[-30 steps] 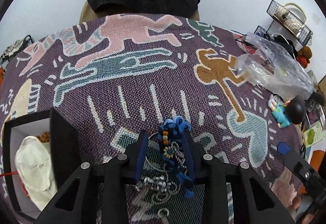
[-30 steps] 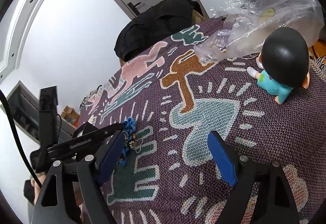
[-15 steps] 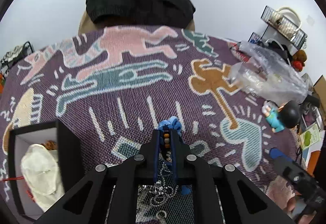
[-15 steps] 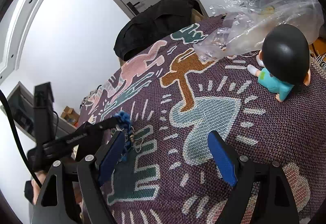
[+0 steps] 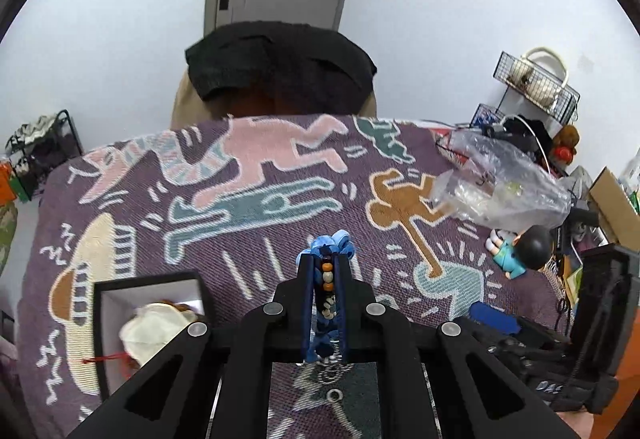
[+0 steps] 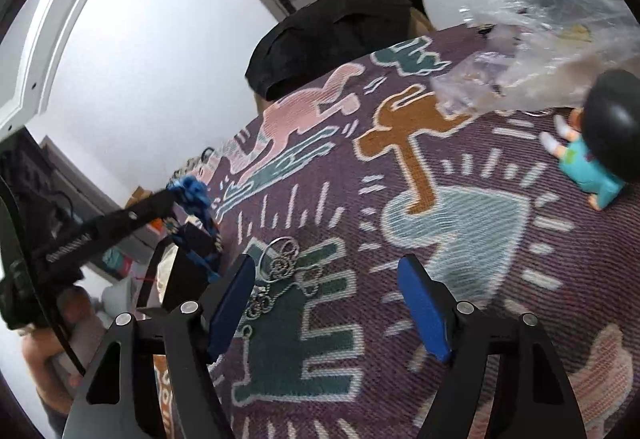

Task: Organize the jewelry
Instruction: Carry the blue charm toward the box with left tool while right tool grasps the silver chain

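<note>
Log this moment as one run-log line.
left gripper: shut on blue beaded bracelet, lifted | right gripper: open | silver chain: on blanket

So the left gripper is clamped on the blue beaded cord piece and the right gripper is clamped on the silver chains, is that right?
Not quite. The left gripper is clamped on the blue beaded cord piece, but the right gripper is open and holds nothing; the right wrist view shows the silver chains lying on the patterned woven cloth by its left finger.

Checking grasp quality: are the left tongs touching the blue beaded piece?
Touching. In the left wrist view the left tongs are shut on the blue beaded piece, its beads pinched between both pads.
</note>
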`<control>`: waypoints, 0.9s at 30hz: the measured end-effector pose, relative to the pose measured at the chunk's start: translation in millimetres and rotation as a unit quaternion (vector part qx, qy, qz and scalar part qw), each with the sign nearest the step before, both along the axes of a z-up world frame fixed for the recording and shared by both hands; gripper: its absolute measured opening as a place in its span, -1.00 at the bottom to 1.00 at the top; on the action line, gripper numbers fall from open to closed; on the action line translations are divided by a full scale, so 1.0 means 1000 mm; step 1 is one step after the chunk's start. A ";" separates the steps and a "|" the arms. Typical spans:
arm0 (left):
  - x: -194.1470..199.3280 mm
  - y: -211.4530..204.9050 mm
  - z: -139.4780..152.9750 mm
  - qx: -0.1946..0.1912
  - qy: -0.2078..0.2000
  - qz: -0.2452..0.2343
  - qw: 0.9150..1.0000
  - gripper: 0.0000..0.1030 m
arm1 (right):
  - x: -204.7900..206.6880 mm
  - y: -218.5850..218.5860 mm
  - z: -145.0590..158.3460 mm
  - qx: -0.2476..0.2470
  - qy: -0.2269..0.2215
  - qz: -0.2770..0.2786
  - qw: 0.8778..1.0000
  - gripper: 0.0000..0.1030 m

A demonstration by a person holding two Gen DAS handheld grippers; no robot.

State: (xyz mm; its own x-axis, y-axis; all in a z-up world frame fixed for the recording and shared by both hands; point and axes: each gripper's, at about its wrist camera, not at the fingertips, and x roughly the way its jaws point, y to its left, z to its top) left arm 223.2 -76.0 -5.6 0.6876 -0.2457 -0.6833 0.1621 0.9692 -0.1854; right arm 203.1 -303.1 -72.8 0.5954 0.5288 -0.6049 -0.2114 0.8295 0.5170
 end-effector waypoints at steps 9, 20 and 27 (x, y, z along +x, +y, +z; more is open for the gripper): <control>-0.011 0.036 0.009 -0.011 -0.013 0.027 1.000 -0.80 | 0.020 0.053 -0.004 -0.060 0.018 0.059 0.996 0.24; -0.022 0.069 0.012 -0.031 -0.022 0.044 0.998 -0.80 | 0.037 0.094 -0.008 -0.118 0.034 0.090 0.988 -0.16; -0.026 0.082 0.013 -0.039 -0.026 0.049 0.998 -0.80 | 0.047 0.117 -0.012 -0.166 0.036 0.103 0.980 -0.26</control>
